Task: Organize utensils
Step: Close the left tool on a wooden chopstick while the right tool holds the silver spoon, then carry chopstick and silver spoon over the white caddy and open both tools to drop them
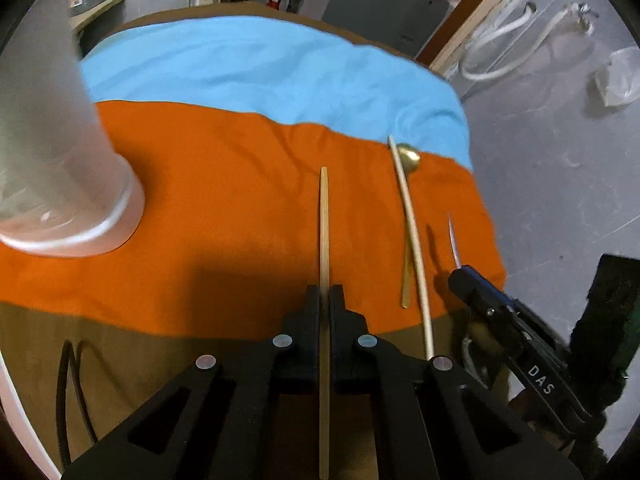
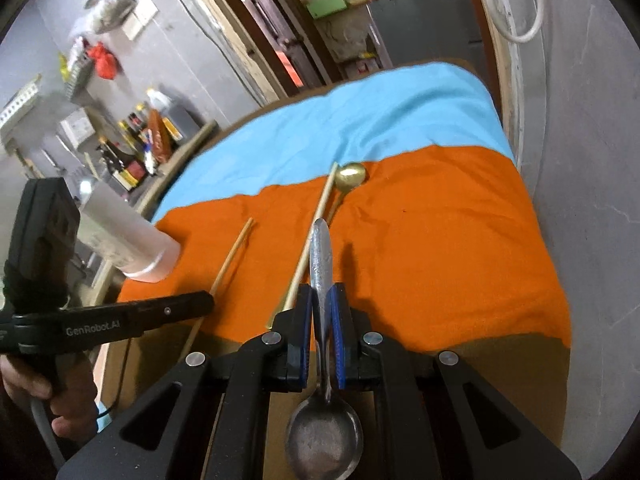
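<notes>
We find the left gripper (image 1: 325, 294) pinching one wooden chopstick (image 1: 324, 216), and the right gripper (image 2: 323, 300) pinching one steel spoon (image 2: 322, 256) by its handle, bowl rearward. On the orange cloth (image 1: 224, 184) lie one further chopstick (image 1: 412, 224) and one gold spoon (image 1: 409, 157), touching. One frosted cup (image 1: 60, 152) stands left, its rim cut off.

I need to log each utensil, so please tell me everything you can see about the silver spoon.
The silver spoon looks like dull grey metal with a mottled surface. The right tongs are shut on its handle. The handle tip points forward over the orange cloth; the oval bowl faces the camera. Only the tongs' blue pads touch it.
</notes>
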Tool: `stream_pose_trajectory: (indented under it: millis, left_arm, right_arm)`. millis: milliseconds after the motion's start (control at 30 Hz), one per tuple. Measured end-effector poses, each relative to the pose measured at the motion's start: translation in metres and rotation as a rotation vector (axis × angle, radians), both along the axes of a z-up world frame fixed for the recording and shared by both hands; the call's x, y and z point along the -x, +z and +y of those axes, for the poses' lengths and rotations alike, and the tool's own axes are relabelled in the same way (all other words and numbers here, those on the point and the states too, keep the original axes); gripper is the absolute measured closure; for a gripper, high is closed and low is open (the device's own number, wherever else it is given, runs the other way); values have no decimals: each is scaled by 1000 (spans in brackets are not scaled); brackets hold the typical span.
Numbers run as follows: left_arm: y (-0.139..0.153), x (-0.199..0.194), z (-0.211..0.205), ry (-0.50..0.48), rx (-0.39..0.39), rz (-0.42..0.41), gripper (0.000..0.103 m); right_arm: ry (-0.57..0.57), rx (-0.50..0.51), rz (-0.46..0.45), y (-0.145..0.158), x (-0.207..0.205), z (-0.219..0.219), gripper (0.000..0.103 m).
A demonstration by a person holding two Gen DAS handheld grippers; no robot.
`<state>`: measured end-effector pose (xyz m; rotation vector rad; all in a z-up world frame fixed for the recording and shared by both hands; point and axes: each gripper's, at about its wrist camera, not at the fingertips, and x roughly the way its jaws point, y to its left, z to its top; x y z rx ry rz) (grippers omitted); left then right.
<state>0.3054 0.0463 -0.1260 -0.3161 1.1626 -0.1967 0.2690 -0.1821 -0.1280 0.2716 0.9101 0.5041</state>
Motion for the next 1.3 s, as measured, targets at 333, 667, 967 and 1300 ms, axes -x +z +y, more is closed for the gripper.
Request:
stream_pose_trajectory:
  millis: [333,667,967,1300]
  left_arm:
    - [51,31,2,51,30,-293,101]
    - [85,47,4,54,4,-474,101]
    - [135,62,34,102,-9,-659,101]
    - [180,82,112,216,10,-788,101]
  right_arm:
    - [-25,-100,-198,33,21,7,96]
    - [-14,-127,-312,72,28,25,96]
    - [19,-231,-438,125,27,57,96]
    - [98,-362,-567,168,17,122,96]
